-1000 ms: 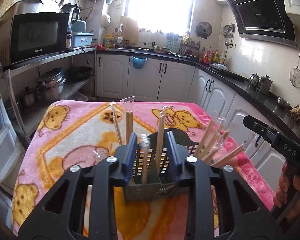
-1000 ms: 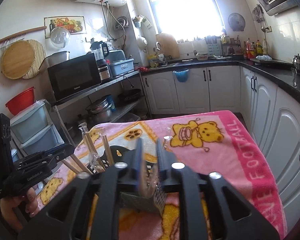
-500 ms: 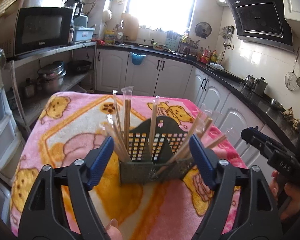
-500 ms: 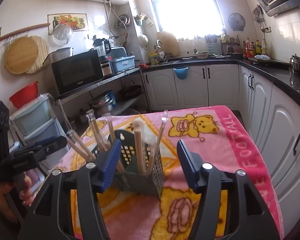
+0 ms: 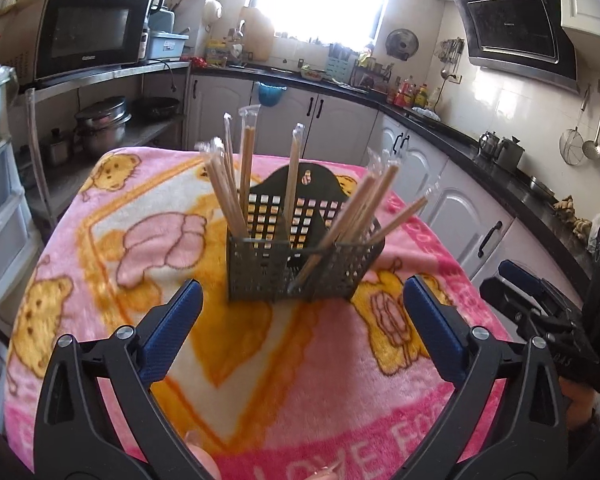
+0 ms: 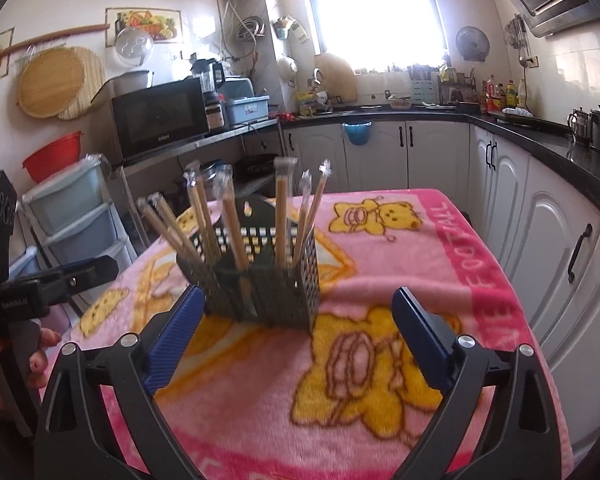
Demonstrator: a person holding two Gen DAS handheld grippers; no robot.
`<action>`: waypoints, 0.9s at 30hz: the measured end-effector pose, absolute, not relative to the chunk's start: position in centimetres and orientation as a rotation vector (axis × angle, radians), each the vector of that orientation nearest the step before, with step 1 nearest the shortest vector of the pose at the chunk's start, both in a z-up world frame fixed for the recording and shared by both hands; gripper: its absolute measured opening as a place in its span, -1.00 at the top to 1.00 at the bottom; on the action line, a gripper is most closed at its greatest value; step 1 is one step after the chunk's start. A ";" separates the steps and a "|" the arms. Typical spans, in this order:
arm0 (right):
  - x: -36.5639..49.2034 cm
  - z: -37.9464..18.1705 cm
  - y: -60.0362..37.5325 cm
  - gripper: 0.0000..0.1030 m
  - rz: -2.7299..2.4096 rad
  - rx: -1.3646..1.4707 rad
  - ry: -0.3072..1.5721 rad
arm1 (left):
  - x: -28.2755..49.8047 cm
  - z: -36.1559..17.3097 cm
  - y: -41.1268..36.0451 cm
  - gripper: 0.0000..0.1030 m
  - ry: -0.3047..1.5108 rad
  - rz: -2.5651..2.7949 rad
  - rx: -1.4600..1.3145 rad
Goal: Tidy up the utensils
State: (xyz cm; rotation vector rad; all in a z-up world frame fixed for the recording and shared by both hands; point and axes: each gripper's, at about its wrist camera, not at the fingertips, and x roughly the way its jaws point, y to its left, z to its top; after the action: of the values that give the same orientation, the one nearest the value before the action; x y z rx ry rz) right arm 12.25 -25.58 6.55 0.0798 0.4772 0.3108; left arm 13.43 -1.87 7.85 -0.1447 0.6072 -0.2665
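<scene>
A dark perforated utensil basket [image 5: 300, 264] stands on the pink bear blanket [image 5: 148, 216]; it also shows in the right wrist view [image 6: 260, 280]. Several wrapped chopstick pairs [image 5: 246, 176] stand in its compartments, some leaning right [image 5: 363, 216]; they show in the right wrist view too [image 6: 280, 216]. My left gripper [image 5: 301, 304] is open and empty, a short way in front of the basket. My right gripper [image 6: 298, 312] is open and empty, in front of the basket, and appears at the right edge of the left wrist view [image 5: 539, 304].
The blanket-covered table [image 6: 439, 240] ends at white cabinets [image 6: 559, 248] on the right and plastic drawers [image 6: 80, 220] on the left. A shelf with a microwave [image 5: 92, 32] and pots stands behind. The left gripper shows at the left edge of the right wrist view [image 6: 52, 280].
Both grippers opened from shut, let go of the chopsticks they had put into the basket, and pulled back from it. The basket now stands farther from both.
</scene>
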 end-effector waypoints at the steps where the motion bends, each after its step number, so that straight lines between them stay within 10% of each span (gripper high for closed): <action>1: 11.8 6.2 -25.5 -0.85 0.315 0.076 0.477 | 13.0 7.5 -2.0 -0.80 0.599 -0.259 -0.144; 27: 4.5 0.5 -25.6 -0.88 0.140 -0.018 0.187 | 7.8 -0.4 -3.5 -0.80 0.406 -0.123 -0.101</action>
State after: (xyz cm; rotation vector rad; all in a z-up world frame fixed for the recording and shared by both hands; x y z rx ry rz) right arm 4.54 -25.60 0.51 -0.0177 0.1870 0.1397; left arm 7.84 -3.51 -0.39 -0.1010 0.4061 -0.1232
